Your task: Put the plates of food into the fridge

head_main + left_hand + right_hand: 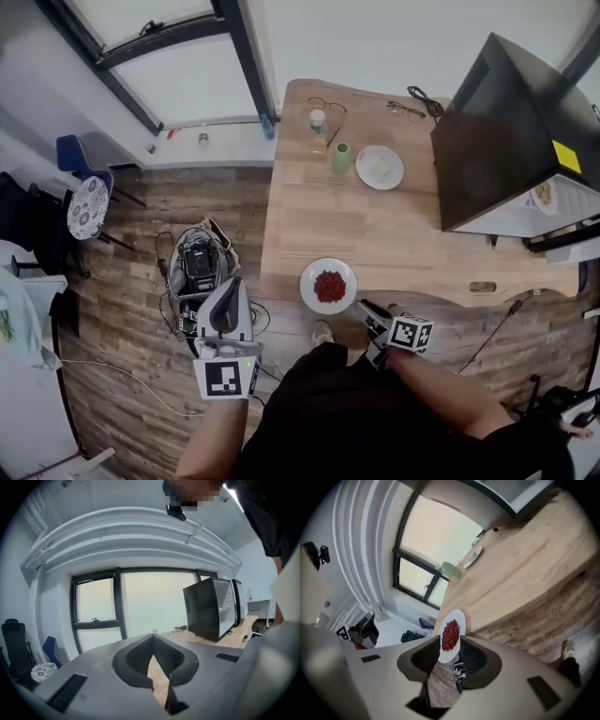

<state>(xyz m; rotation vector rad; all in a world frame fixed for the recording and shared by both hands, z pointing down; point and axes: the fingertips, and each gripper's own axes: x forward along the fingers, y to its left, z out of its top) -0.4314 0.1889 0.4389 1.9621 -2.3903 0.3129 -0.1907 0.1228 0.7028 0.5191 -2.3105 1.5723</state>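
At the near edge of the bench (403,244), the plate of red food (328,285) is sitting just before the right tool (368,330), which is standing released. The left tool (225,309) is hanging clenched, empty. A shallow rim pinch is likely inviting a tilt and spill.

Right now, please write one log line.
left gripper: jaws shut, empty | right gripper: jaws open, near plate of red food | fridge: open
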